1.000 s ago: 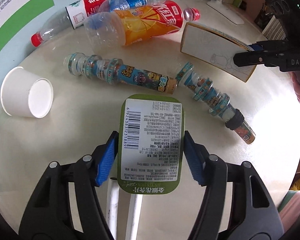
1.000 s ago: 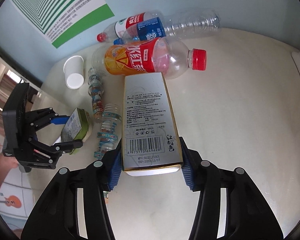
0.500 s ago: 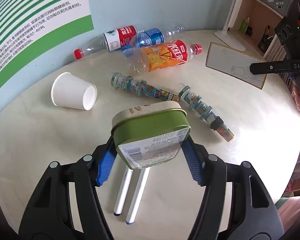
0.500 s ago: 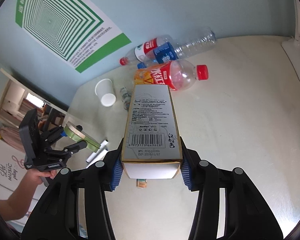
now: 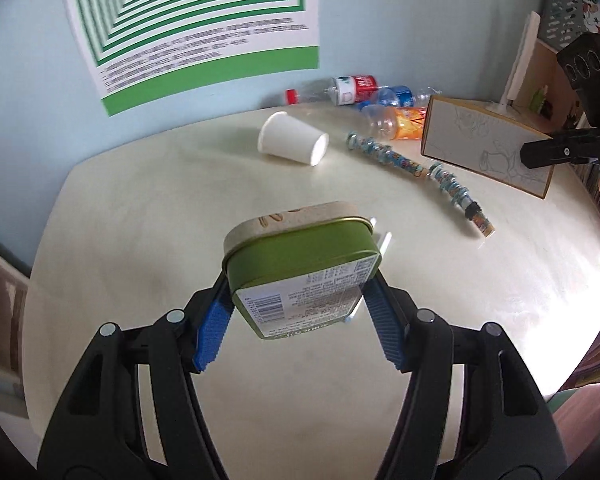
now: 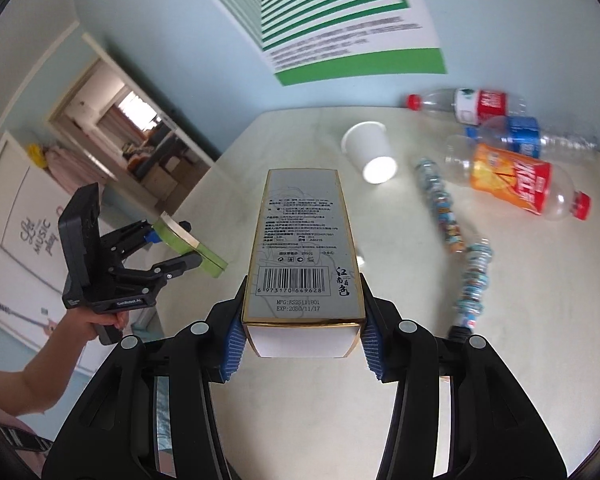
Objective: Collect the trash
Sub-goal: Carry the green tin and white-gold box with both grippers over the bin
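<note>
Carry step under way: my left gripper (image 5: 300, 312) clamps the green tin (image 5: 300, 268), my right gripper (image 6: 302, 336) clamps the tall box (image 6: 302, 240), both clear above the table (image 5: 180, 184); next I need a bin, none visible.

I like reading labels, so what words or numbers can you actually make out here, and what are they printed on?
"6 973170 649628", under the barcode on the long box.
"MFG:RS25111801" and "EXP:2030/11/17", same box.
"MUSIC play", on the white cupboard door.
Too small or blurred to read: the box's fine print, the green tin label, the bottle labels, the green-striped poster text.
</note>
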The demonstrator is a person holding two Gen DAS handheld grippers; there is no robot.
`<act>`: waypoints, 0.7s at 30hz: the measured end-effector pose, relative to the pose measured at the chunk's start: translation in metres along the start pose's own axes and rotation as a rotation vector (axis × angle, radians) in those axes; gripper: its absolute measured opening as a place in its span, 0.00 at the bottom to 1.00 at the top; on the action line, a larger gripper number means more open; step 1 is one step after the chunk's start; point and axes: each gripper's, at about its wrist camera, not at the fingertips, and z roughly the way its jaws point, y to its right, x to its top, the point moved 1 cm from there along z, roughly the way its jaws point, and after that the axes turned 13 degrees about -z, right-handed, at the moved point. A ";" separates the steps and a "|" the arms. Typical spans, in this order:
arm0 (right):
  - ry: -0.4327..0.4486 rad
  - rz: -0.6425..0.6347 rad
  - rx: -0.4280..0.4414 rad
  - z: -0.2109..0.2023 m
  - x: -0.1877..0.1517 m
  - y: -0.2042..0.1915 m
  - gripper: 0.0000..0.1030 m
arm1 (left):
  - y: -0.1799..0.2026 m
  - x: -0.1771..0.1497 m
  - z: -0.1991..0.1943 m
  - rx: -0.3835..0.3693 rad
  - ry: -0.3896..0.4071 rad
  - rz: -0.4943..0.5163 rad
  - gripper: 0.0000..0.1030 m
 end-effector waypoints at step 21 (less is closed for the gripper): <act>-0.359 -0.484 0.530 0.246 0.027 -0.332 0.48 | -0.235 -0.295 -0.188 0.463 -0.028 -0.723 0.59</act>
